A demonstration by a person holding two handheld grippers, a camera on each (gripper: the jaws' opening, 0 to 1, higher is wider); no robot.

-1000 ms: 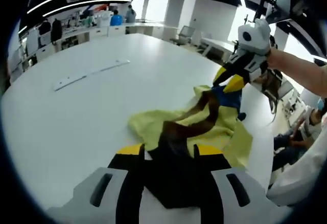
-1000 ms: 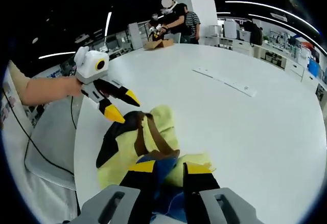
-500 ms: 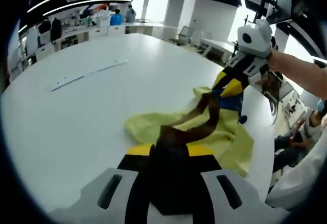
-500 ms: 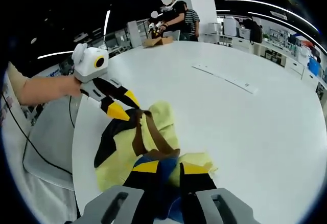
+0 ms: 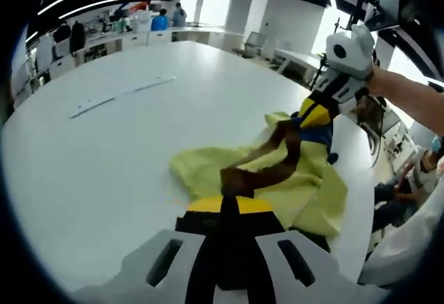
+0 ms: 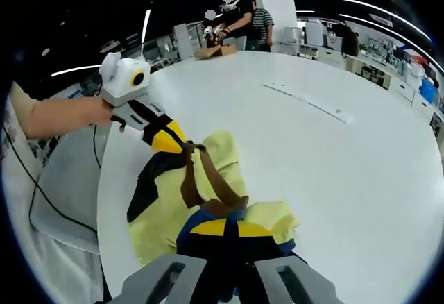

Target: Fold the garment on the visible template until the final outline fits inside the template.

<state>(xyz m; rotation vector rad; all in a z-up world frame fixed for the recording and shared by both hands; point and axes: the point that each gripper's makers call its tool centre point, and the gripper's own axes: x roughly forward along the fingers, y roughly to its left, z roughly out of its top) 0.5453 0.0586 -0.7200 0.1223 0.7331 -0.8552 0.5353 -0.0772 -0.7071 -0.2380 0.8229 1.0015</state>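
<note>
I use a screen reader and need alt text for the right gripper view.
A crumpled yellow garment with black, brown and blue parts lies near the edge of a large white table. The right claw is shut on its blue end at the bottom, and the left claw, held by a person's hand, grips the black end.

We see our left gripper (image 5: 229,205) w/ yellow-tipped jaws pressed together, dark fabric of the garment (image 5: 277,172) pinched between the fingers. Same gripper seen from the right gripper view (image 6: 166,141), held by our left hand (image 6: 104,113), bare forearm reaching back behind it. Our right gripper (image 6: 227,228) also has jaws closed, blue fabric caught between tips. In the left gripper view it sits (image 5: 316,113) tips down, right hand (image 5: 371,82) behind it.
</note>
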